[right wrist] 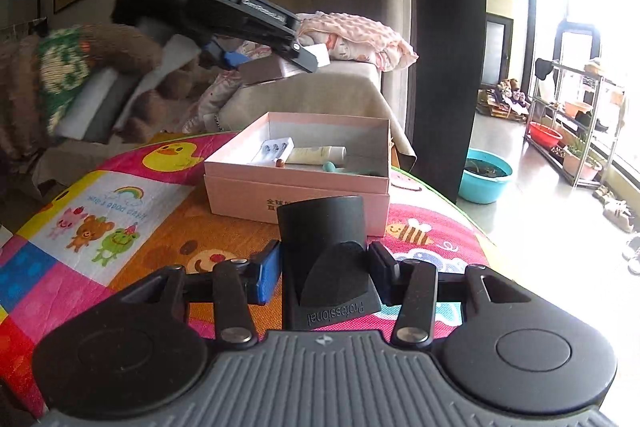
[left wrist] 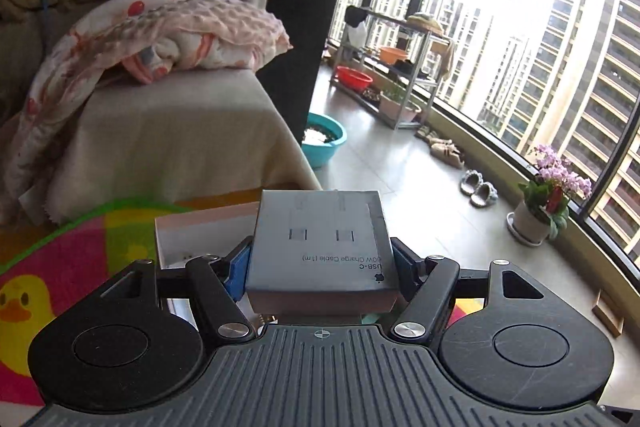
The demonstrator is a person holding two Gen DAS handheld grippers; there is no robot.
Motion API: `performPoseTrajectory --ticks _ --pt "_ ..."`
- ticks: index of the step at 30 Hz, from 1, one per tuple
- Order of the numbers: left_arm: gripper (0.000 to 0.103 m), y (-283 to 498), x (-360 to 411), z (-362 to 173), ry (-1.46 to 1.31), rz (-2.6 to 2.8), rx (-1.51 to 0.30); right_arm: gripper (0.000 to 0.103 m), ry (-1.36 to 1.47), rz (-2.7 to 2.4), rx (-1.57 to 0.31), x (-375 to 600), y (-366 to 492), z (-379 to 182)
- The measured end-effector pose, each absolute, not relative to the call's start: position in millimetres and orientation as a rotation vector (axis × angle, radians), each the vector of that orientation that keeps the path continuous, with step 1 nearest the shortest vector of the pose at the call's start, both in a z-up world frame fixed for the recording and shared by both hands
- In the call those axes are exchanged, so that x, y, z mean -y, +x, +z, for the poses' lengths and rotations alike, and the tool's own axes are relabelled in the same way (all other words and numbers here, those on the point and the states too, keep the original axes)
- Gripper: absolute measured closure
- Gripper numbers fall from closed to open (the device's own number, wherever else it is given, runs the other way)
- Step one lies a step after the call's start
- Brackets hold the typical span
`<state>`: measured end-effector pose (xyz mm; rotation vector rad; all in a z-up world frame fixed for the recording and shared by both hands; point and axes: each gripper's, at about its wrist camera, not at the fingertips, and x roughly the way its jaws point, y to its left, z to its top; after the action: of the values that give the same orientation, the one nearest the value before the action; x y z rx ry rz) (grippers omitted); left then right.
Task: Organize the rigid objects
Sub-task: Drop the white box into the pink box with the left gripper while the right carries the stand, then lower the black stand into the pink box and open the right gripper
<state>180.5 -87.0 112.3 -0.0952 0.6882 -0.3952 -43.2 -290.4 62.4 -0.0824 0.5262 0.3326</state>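
Note:
My left gripper (left wrist: pixel 320 259) is shut on a grey USB-C cable box (left wrist: pixel 320 243) and holds it in the air above the open pink box (left wrist: pixel 200 231). In the right wrist view the left gripper (right wrist: pixel 256 63) hangs high over the pink box (right wrist: pixel 298 183) with the cable box (right wrist: pixel 262 71) in it. The pink box holds a white tube (right wrist: pixel 316 154), a small white blister pack (right wrist: pixel 274 147) and a teal item (right wrist: pixel 334 167). My right gripper (right wrist: pixel 324 263) is shut on a black nozzle marked "Professional" (right wrist: pixel 326 259), just in front of the pink box.
The pink box stands on a colourful cartoon play mat (right wrist: pixel 120 227). Behind it is a beige sofa (left wrist: pixel 168 139) with a pink blanket (left wrist: pixel 160 31) and a stuffed toy (right wrist: pixel 80 67). To the right are a teal basin (right wrist: pixel 484 179), a metal shelf (right wrist: pixel 576 131) and a potted flower (left wrist: pixel 548 199).

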Motion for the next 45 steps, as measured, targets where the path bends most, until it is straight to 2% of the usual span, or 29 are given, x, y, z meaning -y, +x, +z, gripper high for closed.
performPoseTrajectory --ticks 12,19,27,35,40,45 --pt "0.028 219.2 97.6 45.8 -0.041 -0.301 -0.843 0.057 -0.088 0.308 -0.585 297.7 -40.4 43.1" --pt "0.032 195.1 75.0 66.9 -0.087 -0.311 -0.710 0.057 -0.117 0.313 -0.607 287.1 -39.3 39.2" --pt "0.032 119.3 23.5 99.1 -0.181 -0.370 -0.538 0.057 -0.156 0.305 -0.639 274.7 -34.1 35.1" --pt "0.032 24.3 -14.0 76.4 -0.232 -0.341 -0.523 0.058 -0.143 0.302 -0.570 270.3 -3.6 80.1" --pt "0.032 14.7 -17.0 64.1 -0.183 -0.278 -0.554 0.058 -0.132 0.285 -0.464 255.0 56.8 136.4" --pt "0.032 15.3 -19.9 49.2 -0.193 -0.290 -0.592 0.058 -0.169 0.217 -0.542 226.3 138.5 141.7"
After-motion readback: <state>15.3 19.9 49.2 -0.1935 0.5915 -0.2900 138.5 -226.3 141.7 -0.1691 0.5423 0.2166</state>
